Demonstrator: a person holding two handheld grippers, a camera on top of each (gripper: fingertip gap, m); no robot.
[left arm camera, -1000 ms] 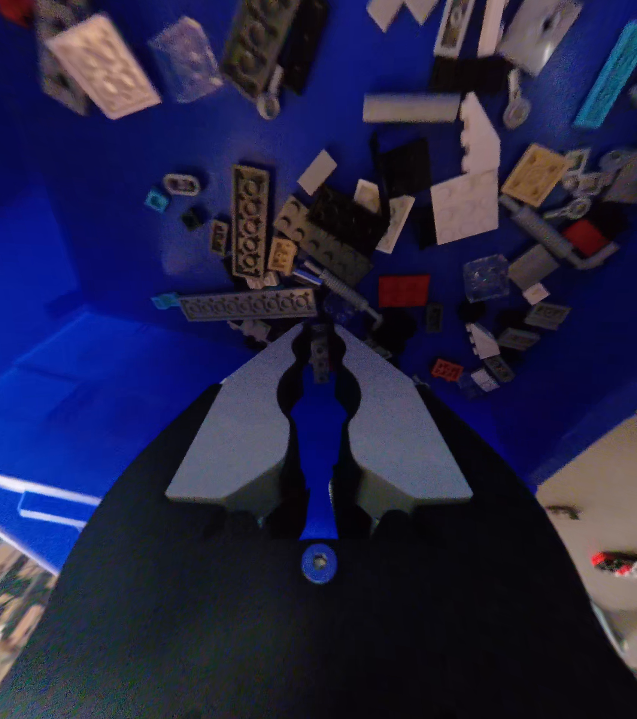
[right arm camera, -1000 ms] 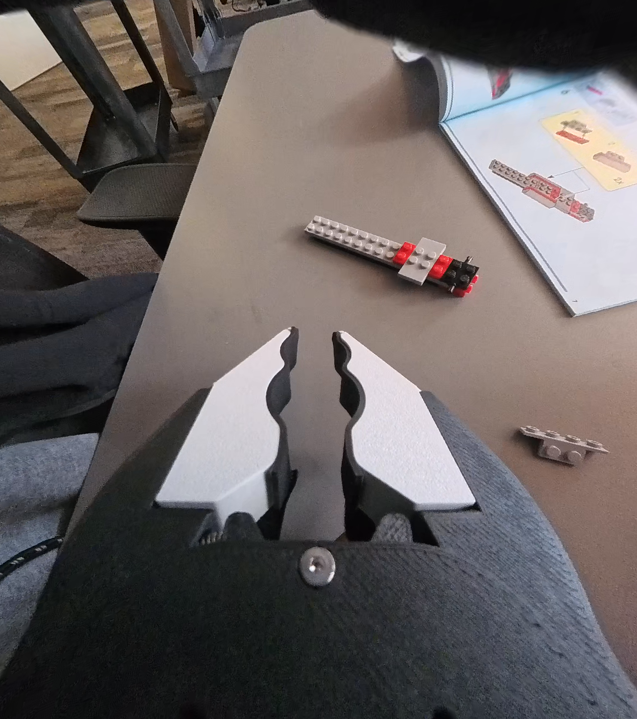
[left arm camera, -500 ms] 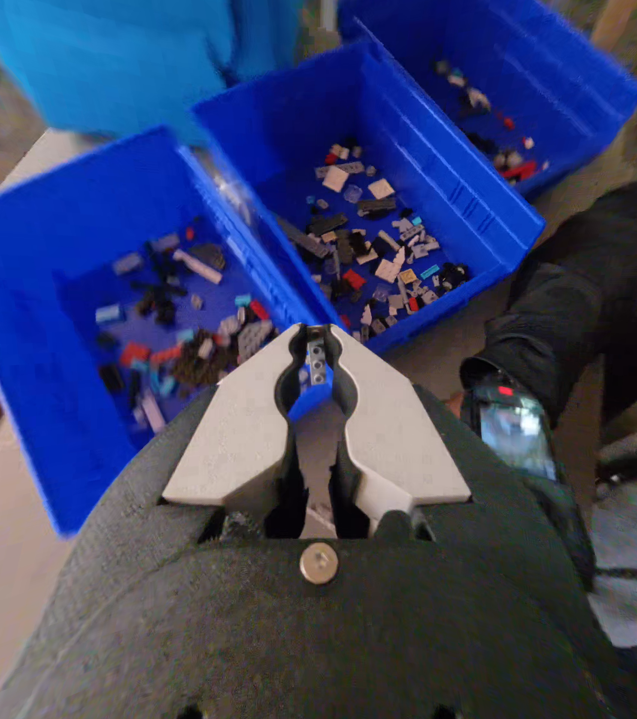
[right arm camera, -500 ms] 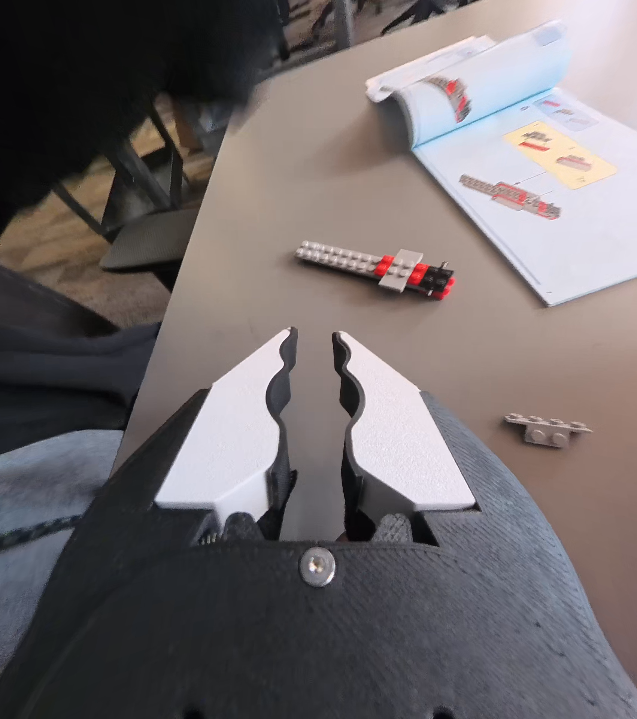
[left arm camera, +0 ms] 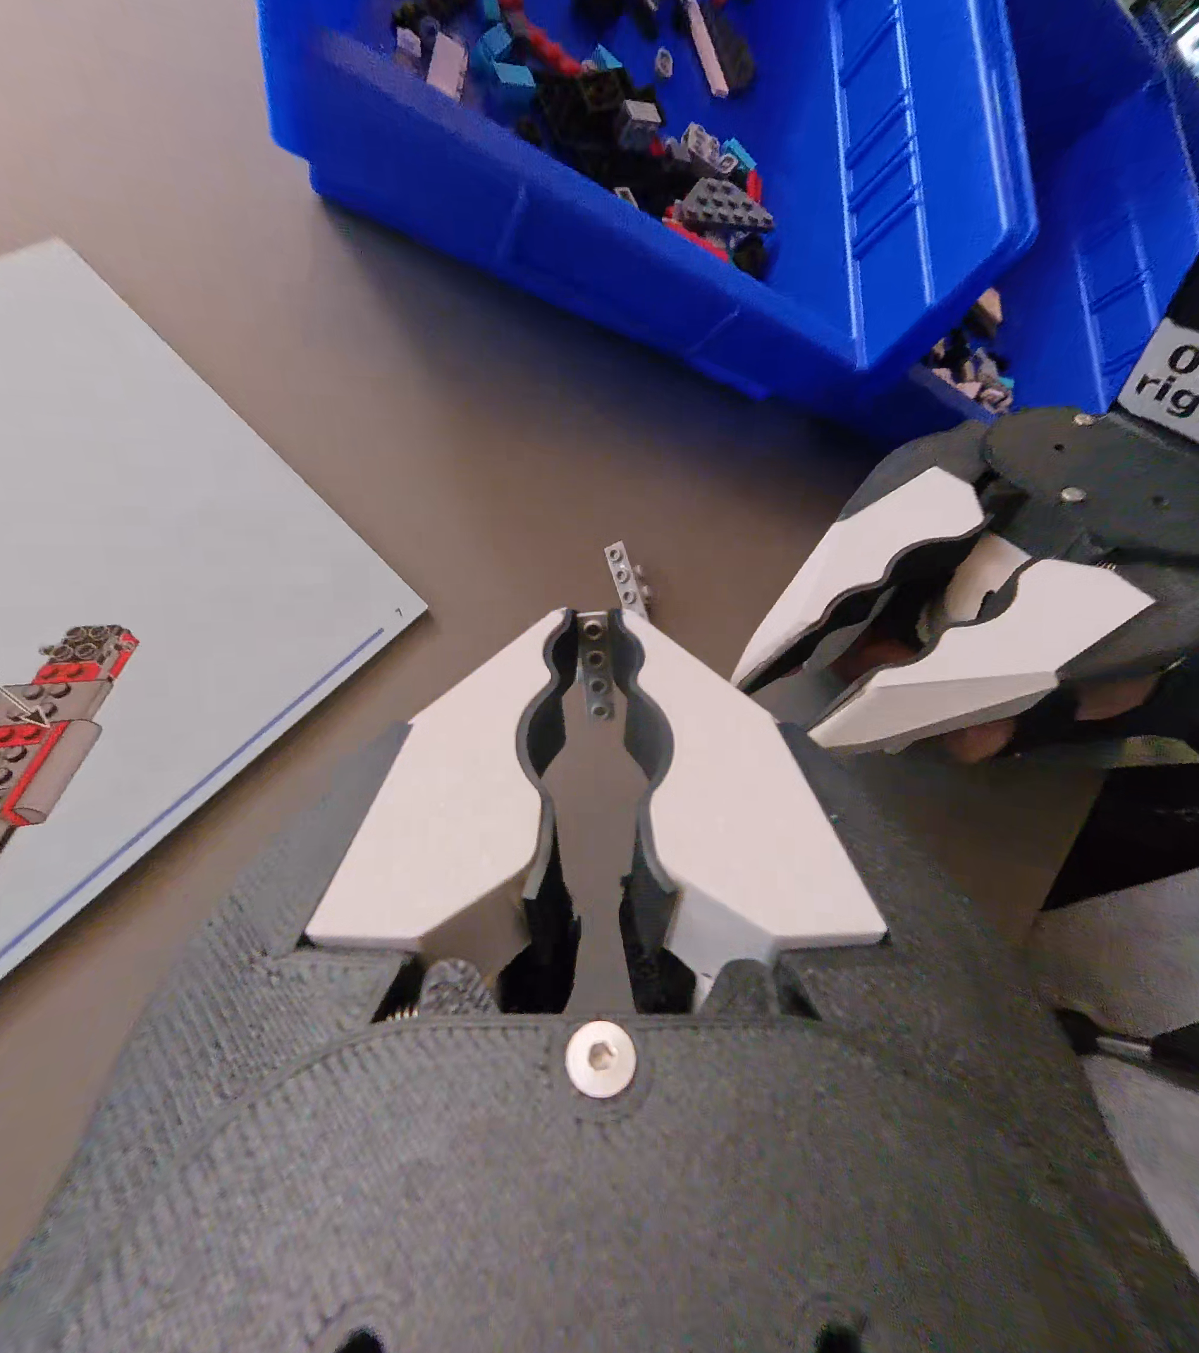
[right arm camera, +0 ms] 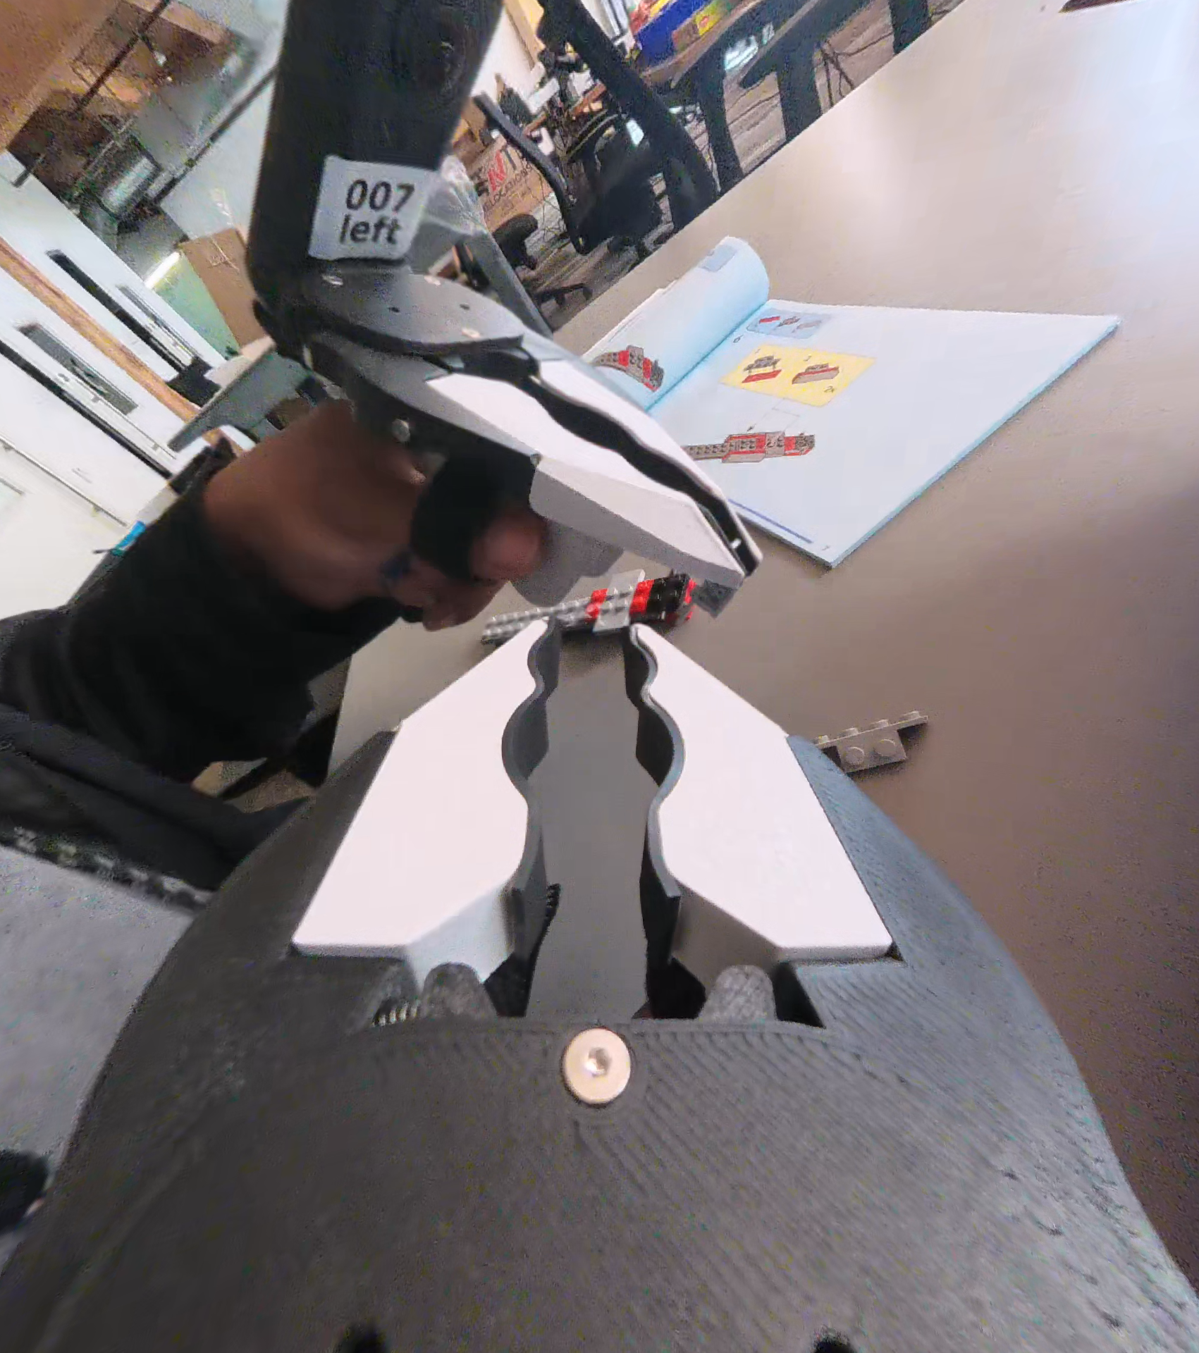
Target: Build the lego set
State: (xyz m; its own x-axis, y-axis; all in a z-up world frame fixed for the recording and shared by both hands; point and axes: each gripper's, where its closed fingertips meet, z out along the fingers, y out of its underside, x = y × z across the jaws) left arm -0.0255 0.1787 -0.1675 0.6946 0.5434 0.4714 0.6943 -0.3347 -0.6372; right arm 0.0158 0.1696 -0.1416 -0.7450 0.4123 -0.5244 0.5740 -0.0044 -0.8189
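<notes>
Left tool clamps a thin grey plate; right tool stands parted, empty. Next: seat plate on the assembly

Left wrist view: close above the table, angled down toward blue bins.
Right wrist view: low, skimming tabletop toward chairs.
Shared: instruction booklet, grey bracket piece.

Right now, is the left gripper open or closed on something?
Closed on something. The left gripper has its fingertips pinched on a small grey lego plate, which sits between them above the table.
</notes>
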